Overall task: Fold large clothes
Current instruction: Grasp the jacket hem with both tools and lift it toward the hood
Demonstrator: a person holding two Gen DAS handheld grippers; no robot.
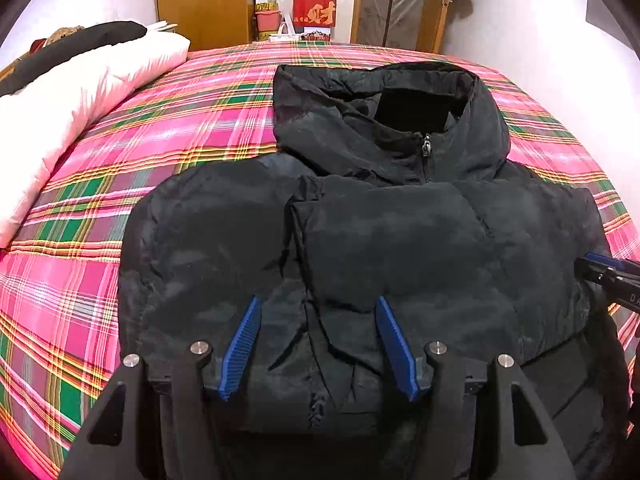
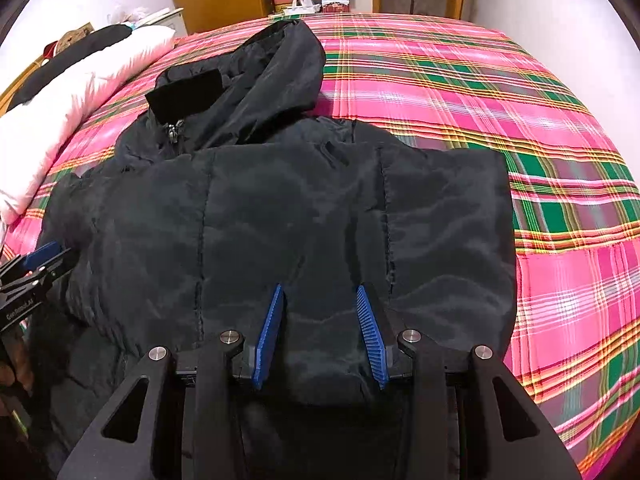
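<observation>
A black hooded puffer jacket (image 1: 380, 240) lies front up on the plaid bed, zipped, with both sleeves folded across the chest and the hood (image 1: 384, 120) at the far end. It also shows in the right wrist view (image 2: 280, 216). My left gripper (image 1: 318, 304) is open over the jacket's lower left part, with blue pads (image 1: 242, 348) apart and nothing between them. My right gripper (image 2: 320, 292) is open over the jacket's right side, holding nothing. The right gripper also shows at the right edge of the left wrist view (image 1: 608, 276), and the left gripper at the left edge of the right wrist view (image 2: 36, 268).
The bed has a pink, green and yellow plaid cover (image 2: 520, 120). A white pillow or duvet (image 1: 80, 92) with dark clothing on it lies along the left side. Beyond the bed stand a wooden wardrobe (image 1: 200, 0), boxes (image 1: 312, 8) and a door (image 1: 400, 0).
</observation>
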